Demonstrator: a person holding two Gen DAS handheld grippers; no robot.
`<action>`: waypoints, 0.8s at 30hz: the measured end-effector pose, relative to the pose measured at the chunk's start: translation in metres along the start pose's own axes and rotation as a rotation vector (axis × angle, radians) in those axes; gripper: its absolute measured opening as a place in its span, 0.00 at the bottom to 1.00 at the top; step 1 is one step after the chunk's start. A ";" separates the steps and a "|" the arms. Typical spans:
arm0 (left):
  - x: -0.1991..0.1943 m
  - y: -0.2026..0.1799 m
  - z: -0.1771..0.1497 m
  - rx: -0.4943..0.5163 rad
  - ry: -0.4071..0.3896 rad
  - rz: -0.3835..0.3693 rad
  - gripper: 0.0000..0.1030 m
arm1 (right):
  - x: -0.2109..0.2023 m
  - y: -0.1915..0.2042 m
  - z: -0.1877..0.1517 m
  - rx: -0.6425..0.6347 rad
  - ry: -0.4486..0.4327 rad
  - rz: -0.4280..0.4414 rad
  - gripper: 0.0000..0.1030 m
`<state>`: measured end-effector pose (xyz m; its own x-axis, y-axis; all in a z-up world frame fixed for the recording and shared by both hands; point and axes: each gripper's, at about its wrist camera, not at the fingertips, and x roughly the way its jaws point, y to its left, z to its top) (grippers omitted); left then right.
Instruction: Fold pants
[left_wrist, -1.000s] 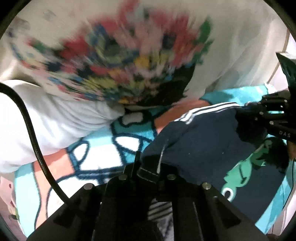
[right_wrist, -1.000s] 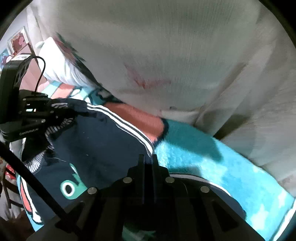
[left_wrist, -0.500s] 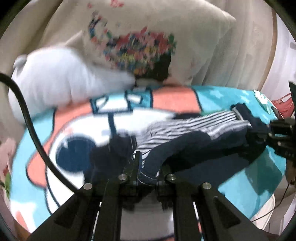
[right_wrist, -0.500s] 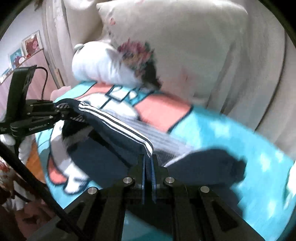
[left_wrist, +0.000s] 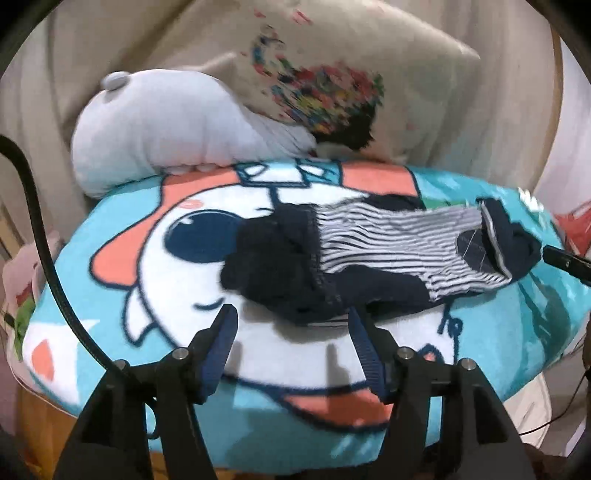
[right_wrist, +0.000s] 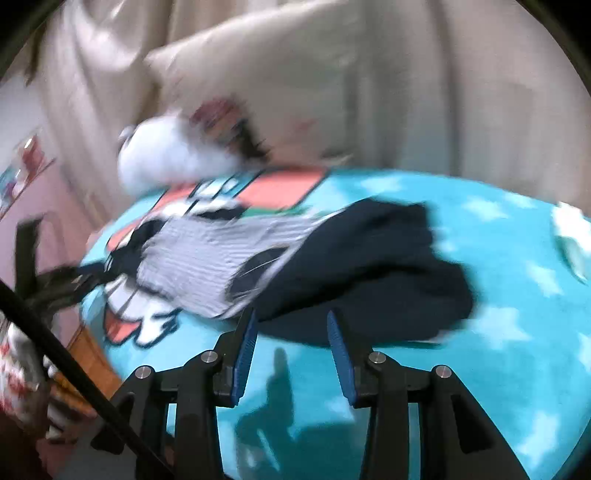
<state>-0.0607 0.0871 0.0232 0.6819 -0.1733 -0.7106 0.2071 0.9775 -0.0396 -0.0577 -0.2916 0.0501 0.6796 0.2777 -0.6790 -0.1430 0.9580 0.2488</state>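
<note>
pants (left_wrist: 369, 258) lay crumpled on the cartoon blanket (left_wrist: 147, 258) — navy cloth, striped lining showing. left gripper (left_wrist: 290, 325) and right gripper (right_wrist: 290, 328) had just been opening, nothing between them. soft, light, floppy — probably best pinched at waistband corners.

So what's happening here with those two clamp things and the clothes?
A person is folding pants on a cartoon blanket, with a hand-held gripper in each hand. The navy pants lie in a heap, their striped lining showing. The left gripper and the right gripper have both just been opening; their jaws stand apart near the pants' edge with nothing between them. A white plush toy and a pillow sit behind.
</note>
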 end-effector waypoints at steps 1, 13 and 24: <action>-0.003 0.004 0.000 -0.017 -0.004 -0.005 0.60 | -0.005 -0.011 0.001 0.042 -0.021 -0.017 0.49; -0.021 0.020 0.006 -0.162 -0.049 -0.051 0.63 | 0.022 -0.063 0.040 0.303 -0.074 0.001 0.52; -0.011 0.008 0.006 -0.158 -0.023 -0.073 0.64 | 0.103 -0.040 0.108 0.169 0.159 -0.189 0.57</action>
<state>-0.0622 0.0962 0.0349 0.6849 -0.2456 -0.6860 0.1455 0.9686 -0.2015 0.0958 -0.3090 0.0447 0.5596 0.1165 -0.8205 0.1057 0.9720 0.2100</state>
